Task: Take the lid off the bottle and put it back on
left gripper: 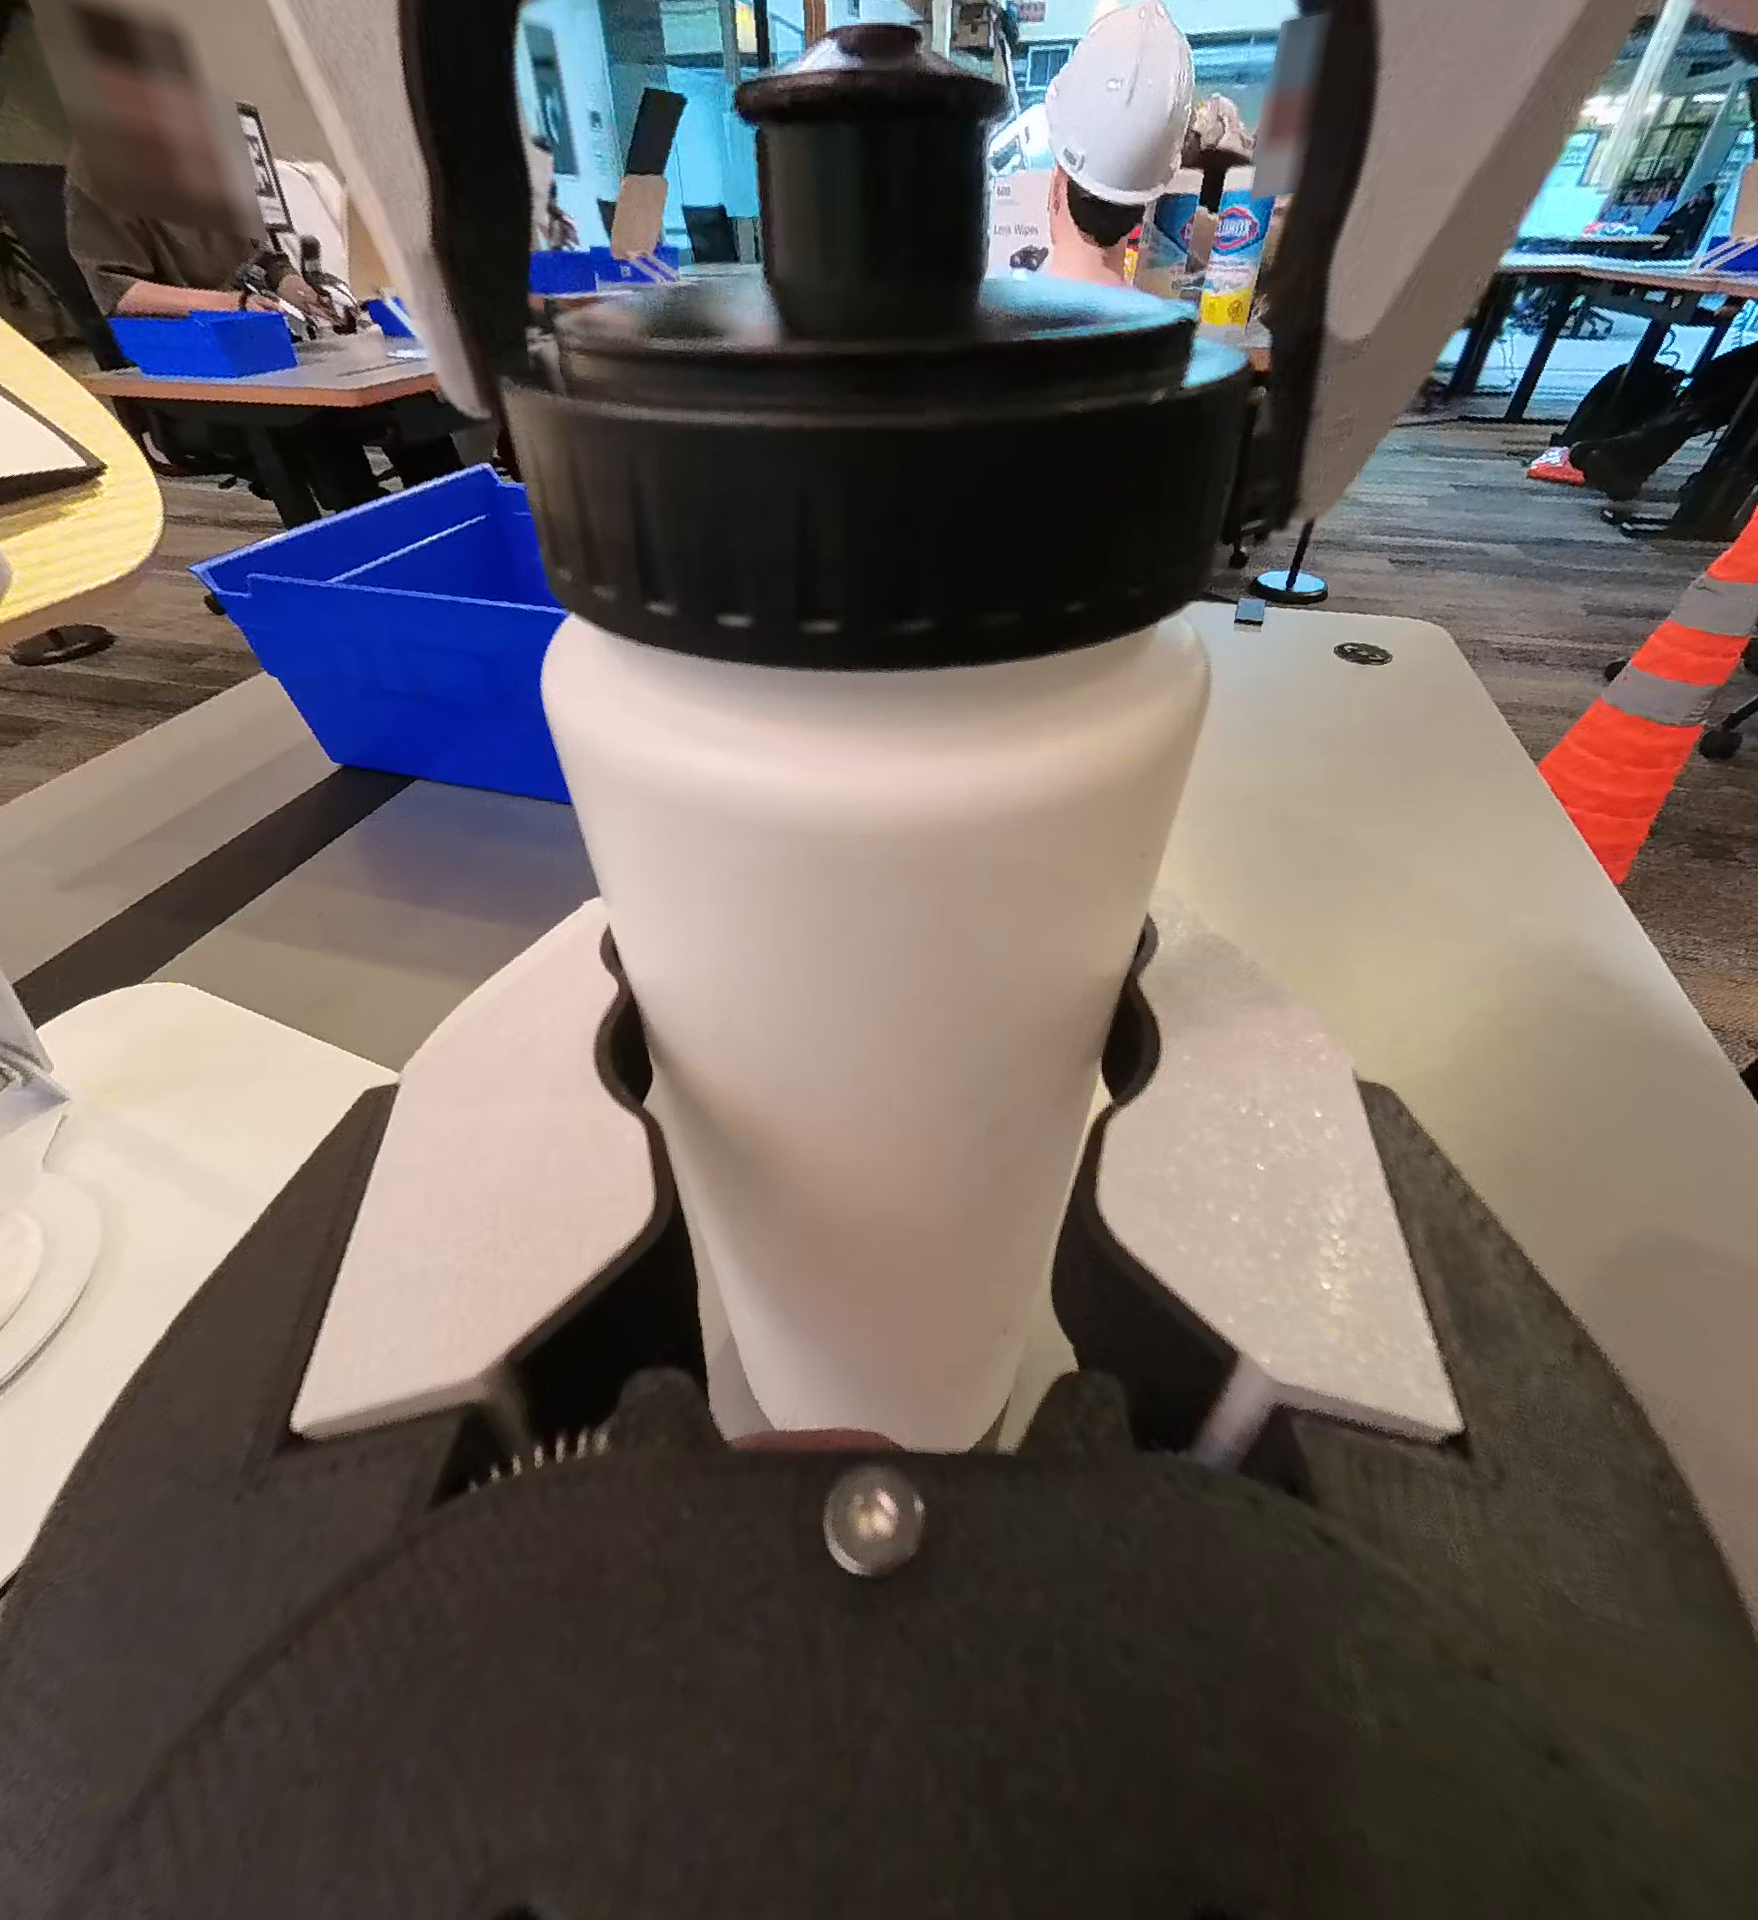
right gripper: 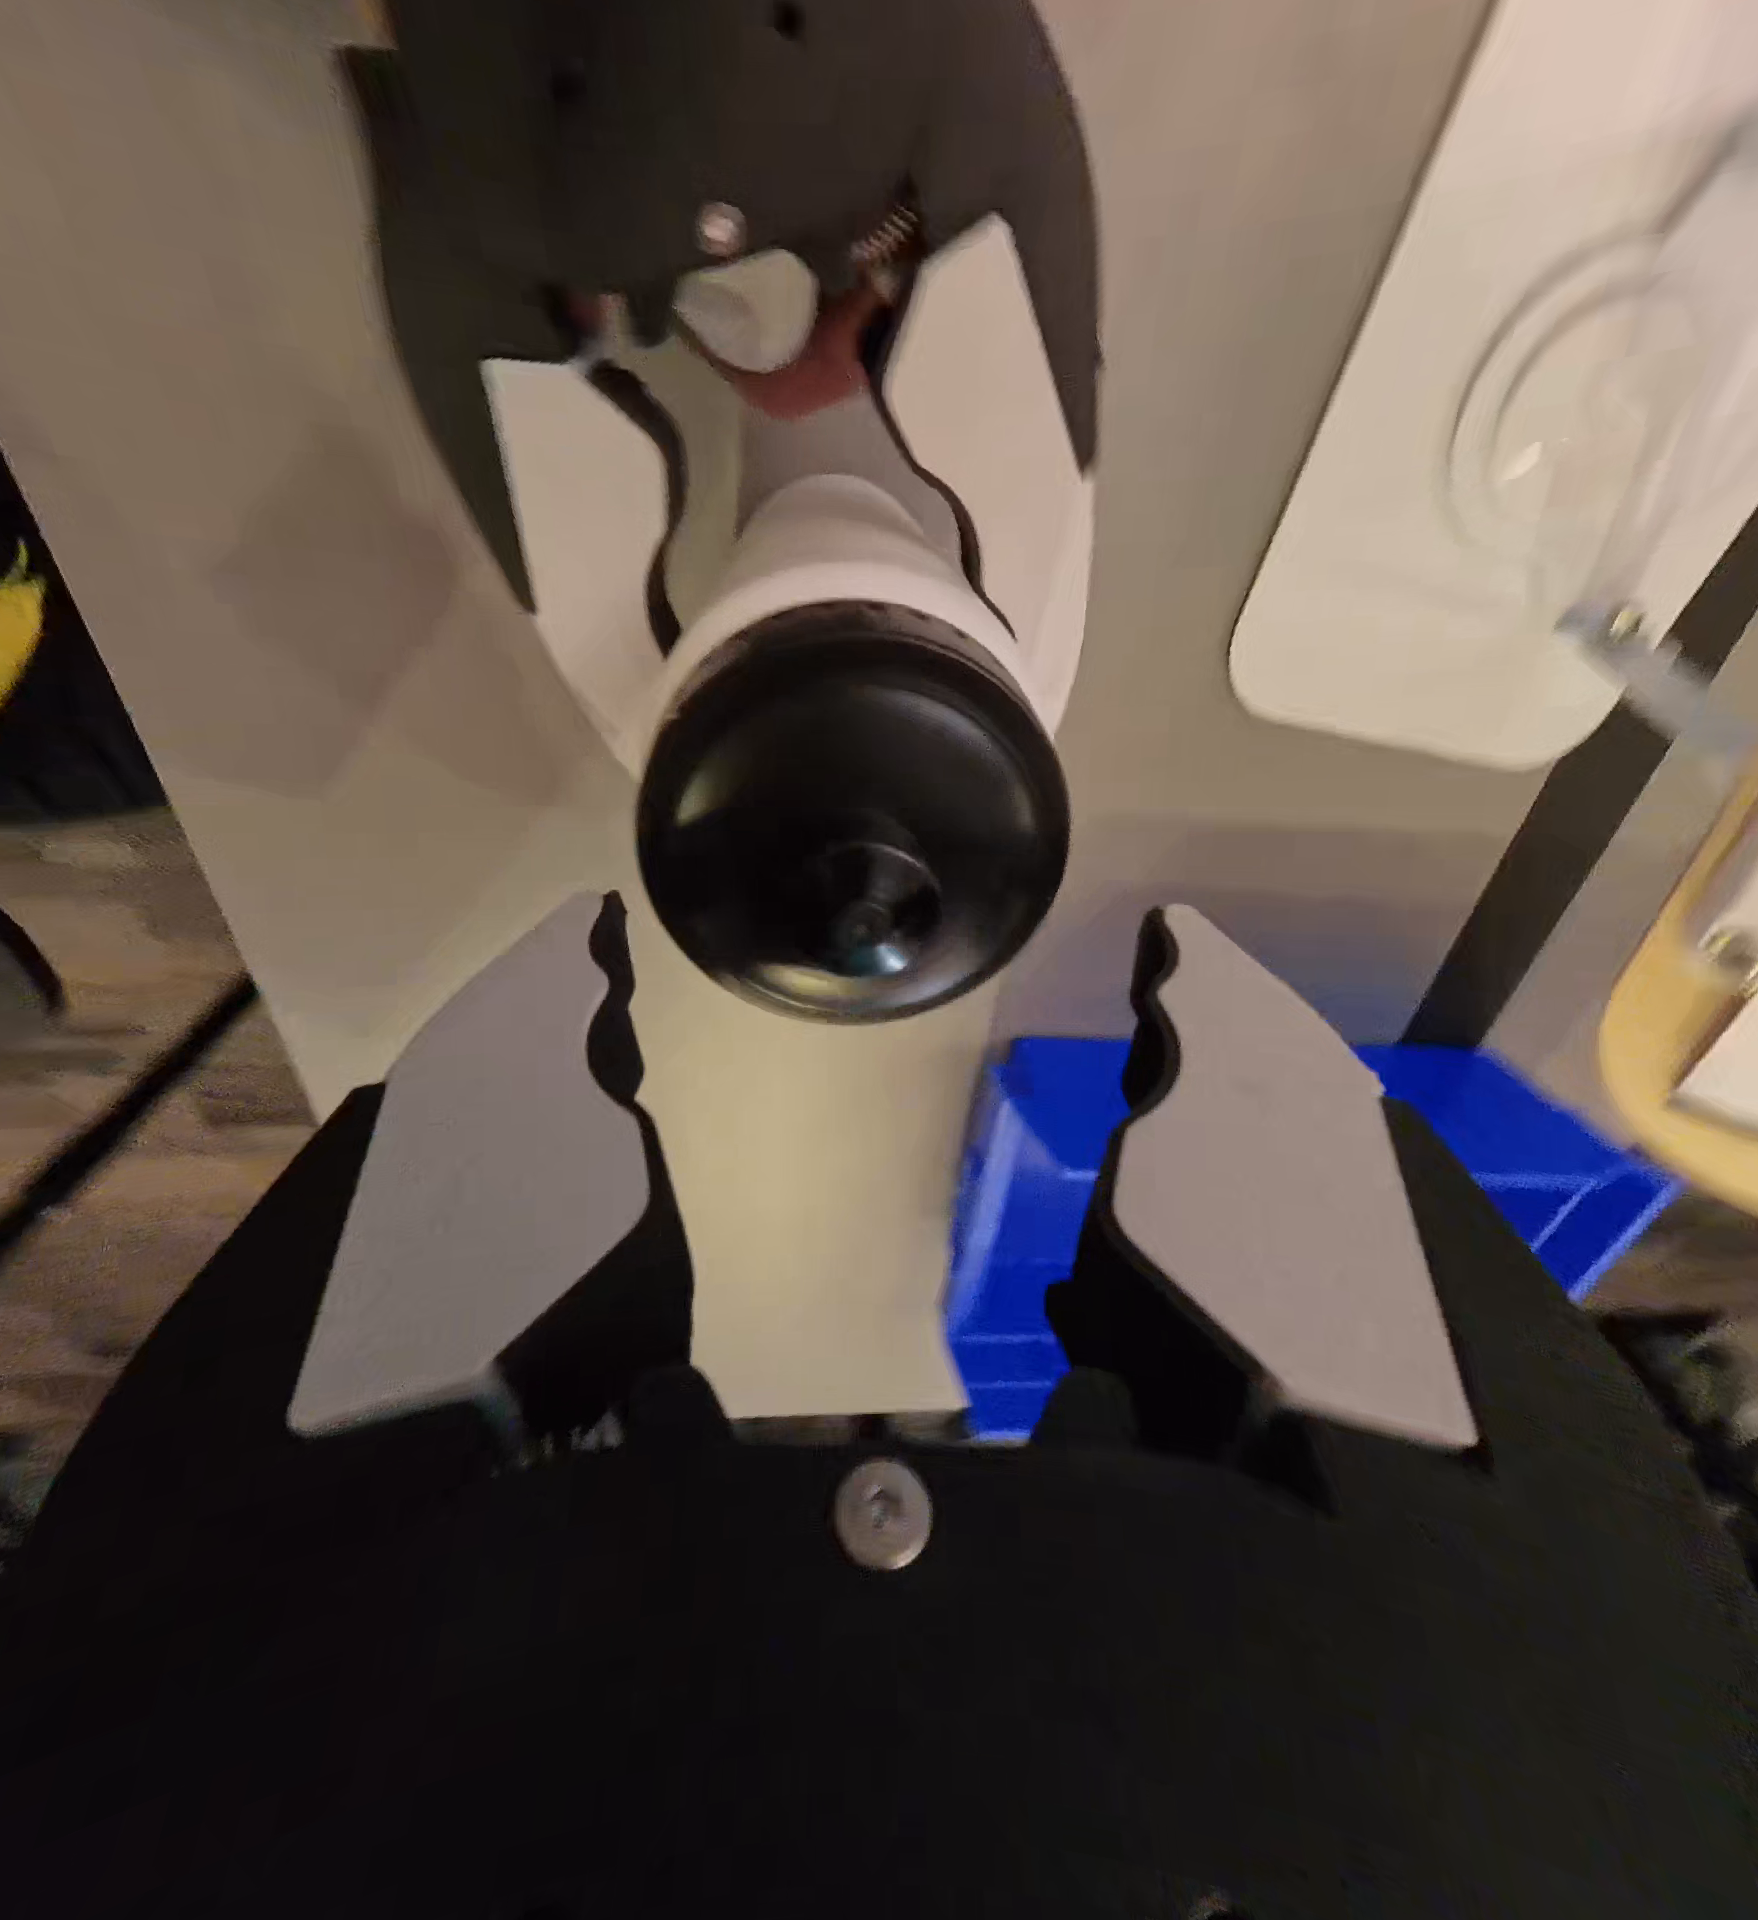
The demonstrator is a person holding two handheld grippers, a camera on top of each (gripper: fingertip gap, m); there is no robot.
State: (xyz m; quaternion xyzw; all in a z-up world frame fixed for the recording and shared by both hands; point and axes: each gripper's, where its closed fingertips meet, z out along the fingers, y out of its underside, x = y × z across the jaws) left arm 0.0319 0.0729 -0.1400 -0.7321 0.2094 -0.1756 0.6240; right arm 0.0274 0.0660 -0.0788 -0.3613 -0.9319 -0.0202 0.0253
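The left tool [left gripper: 880,1049] is clamped on the lower body of the white bottle [left gripper: 875,935], holding it upright above the white tabletop [left gripper: 1374,883], toward its far edge. The black lid [left gripper: 875,488] is seated on the bottle. The right tool [right gripper: 880,997] hangs over it from above, its fingers [right gripper: 501,1164] spread apart on either side of the lid without clearly touching it. A blue bin [left gripper: 397,623] sits at the tabletop's far left corner.
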